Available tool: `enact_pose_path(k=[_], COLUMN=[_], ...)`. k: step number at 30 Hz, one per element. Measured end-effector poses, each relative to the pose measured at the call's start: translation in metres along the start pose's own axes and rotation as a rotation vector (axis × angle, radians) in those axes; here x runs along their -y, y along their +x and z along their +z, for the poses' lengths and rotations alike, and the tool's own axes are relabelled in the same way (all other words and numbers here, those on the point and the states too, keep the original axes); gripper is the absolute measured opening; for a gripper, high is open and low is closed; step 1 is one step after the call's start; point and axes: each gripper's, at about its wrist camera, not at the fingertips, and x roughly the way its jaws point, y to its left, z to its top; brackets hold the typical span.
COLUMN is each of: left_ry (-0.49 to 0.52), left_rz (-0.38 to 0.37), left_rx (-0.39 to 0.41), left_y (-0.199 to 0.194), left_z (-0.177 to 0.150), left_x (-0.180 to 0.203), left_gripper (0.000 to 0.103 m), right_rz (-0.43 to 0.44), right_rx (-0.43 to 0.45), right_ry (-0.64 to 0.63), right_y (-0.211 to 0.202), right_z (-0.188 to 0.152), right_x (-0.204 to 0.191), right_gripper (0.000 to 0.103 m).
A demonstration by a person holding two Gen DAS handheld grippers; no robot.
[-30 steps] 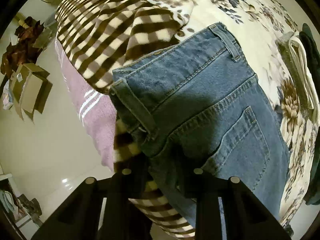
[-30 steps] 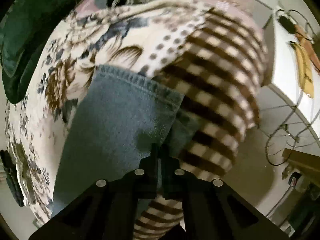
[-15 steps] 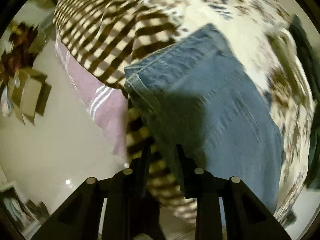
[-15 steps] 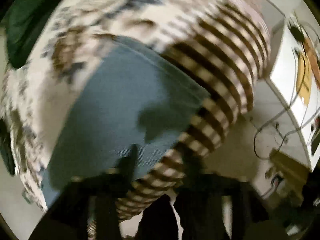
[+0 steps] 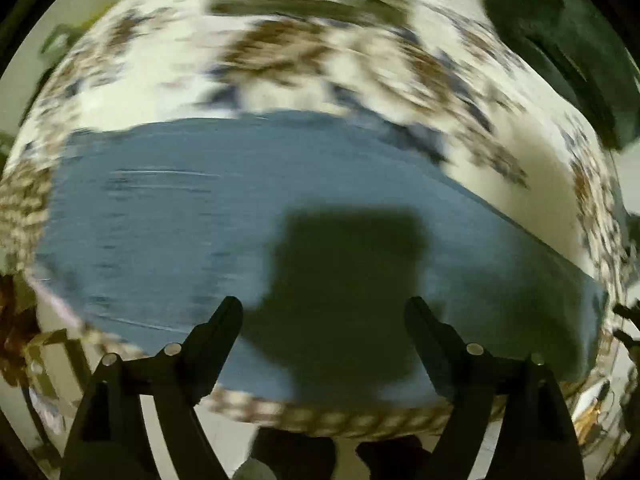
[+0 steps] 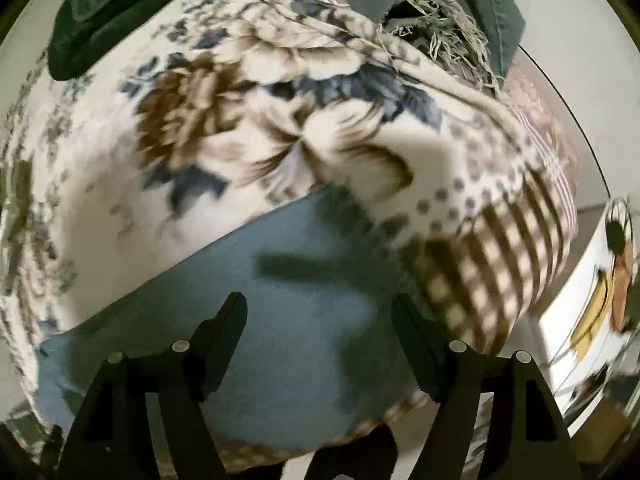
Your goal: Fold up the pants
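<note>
A: On the bed, under both of your tools, the pants (image 5: 208, 216) are lying flat across the floral blanket (image 5: 280, 56), near the checked border (image 6: 492, 276) at the bed's edge. What are your fingers doing?

B: Your left gripper (image 5: 322, 308) is pointing down over the denim with its jaws opening, and nothing is sitting between the fingers (image 5: 224, 320); only its shadow is falling on the cloth. Your right gripper (image 6: 318, 304) is opening too, hanging over the end of the jeans by the checked border, and it is gripping nothing either.

A: So which step are you in?

B: You are looking at a release, as I judge it: a fold seems laid, and both tools are hanging free above it. (The left view is badly smeared, so I cannot tell how many layers are stacked, or whether the edges are lining up.)

A: And the next move?

B: If the bundle is staying too long, you are probably needing one more fold. That is calling for both sets of fingers to come down wide at one short end, pinch through every layer, and carry it over evenly. Mind the dark green garment (image 6: 92, 28) and the frayed grey pile (image 6: 432, 20) lying further up the bed; they are well apart from the jeans.
</note>
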Motion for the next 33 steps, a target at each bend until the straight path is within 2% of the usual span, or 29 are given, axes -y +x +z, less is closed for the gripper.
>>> enact_pose_path(k=[2, 6, 7, 8, 9, 11, 12, 15, 19, 22, 23, 24, 25, 26, 27, 28, 29, 31, 33], left_ry=[0.024, 0.06, 0.056, 0.052, 0.044, 0.019, -0.002, -0.039, -0.039, -0.053, -0.062, -0.071, -0.078, -0.083, -0.09, -0.096, -0.112, -0.146, -0.203], left_rz=[-0.002, 0.074, 0.096, 0.116, 0.135, 0.177, 0.192, 0.221, 0.265, 0.283, 0.288, 0.292, 0.295, 0.298, 0.3, 0.295, 0.276, 0.243, 0.204], left_rx=[-0.012, -0.026, -0.029, -0.035, -0.045, -0.068, -0.069, -0.065, -0.066, -0.071, -0.074, -0.078, -0.079, -0.082, -0.086, -0.089, -0.09, -0.094, -0.114], left_y=[0.011, 0.038, 0.045, 0.05, 0.056, 0.067, 0.068, 0.063, 0.055, 0.056, 0.056, 0.055, 0.053, 0.052, 0.047, 0.043, 0.037, 0.034, 0.03], left_z=[-0.001, -0.015, -0.02, -0.023, -0.026, -0.035, -0.039, -0.048, -0.061, -0.072, -0.074, -0.076, -0.078, -0.077, -0.08, -0.083, -0.088, -0.09, -0.104], left_x=[0.031, 0.086, 0.092, 0.096, 0.099, 0.103, 0.102, 0.099, 0.096, 0.092, 0.089, 0.087, 0.085, 0.084, 0.084, 0.084, 0.084, 0.087, 0.085], left_gripper=[0.082, 0.082, 0.082, 0.082, 0.082, 0.082, 0.082, 0.082, 0.082, 0.082, 0.082, 0.082, 0.082, 0.082, 0.082, 0.082, 0.082, 0.082, 0.082], right_rz=[0.003, 0.046, 0.078, 0.106, 0.135, 0.144, 0.143, 0.212, 0.325, 0.301, 0.292, 0.268, 0.247, 0.25, 0.281, 0.313, 0.333, 0.395, 0.441], right_rx=[0.006, -0.014, -0.017, -0.017, -0.009, 0.062, 0.083, 0.185, 0.306, 0.237, 0.186, 0.089, 0.012, -0.041, -0.056, -0.056, -0.056, -0.086, -0.151], right_ry=[-0.029, -0.083, -0.085, -0.09, -0.11, -0.165, -0.187, -0.216, -0.215, -0.215, -0.211, -0.193, -0.161, -0.108, -0.055, -0.013, 0.006, 0.081, 0.146], right_y=[0.015, 0.043, 0.047, 0.049, 0.049, 0.036, 0.031, -0.008, -0.06, -0.041, -0.023, 0.005, 0.025, 0.038, 0.041, 0.039, 0.037, 0.033, 0.04], right_z=[0.016, 0.041, 0.044, 0.046, 0.047, 0.045, 0.042, 0.038, 0.036, 0.032, 0.034, 0.041, 0.045, 0.048, 0.049, 0.048, 0.046, 0.034, 0.015], right_x=[0.01, 0.026, 0.03, 0.032, 0.034, 0.034, 0.034, 0.045, 0.066, 0.055, 0.052, 0.055, 0.059, 0.07, 0.083, 0.096, 0.104, 0.126, 0.139], right_gripper=[0.076, 0.074, 0.056, 0.022, 0.015, 0.01, 0.01, 0.008, 0.007, 0.007, 0.008, 0.008, 0.014, 0.014, 0.014, 0.02, 0.031, 0.041, 0.042])
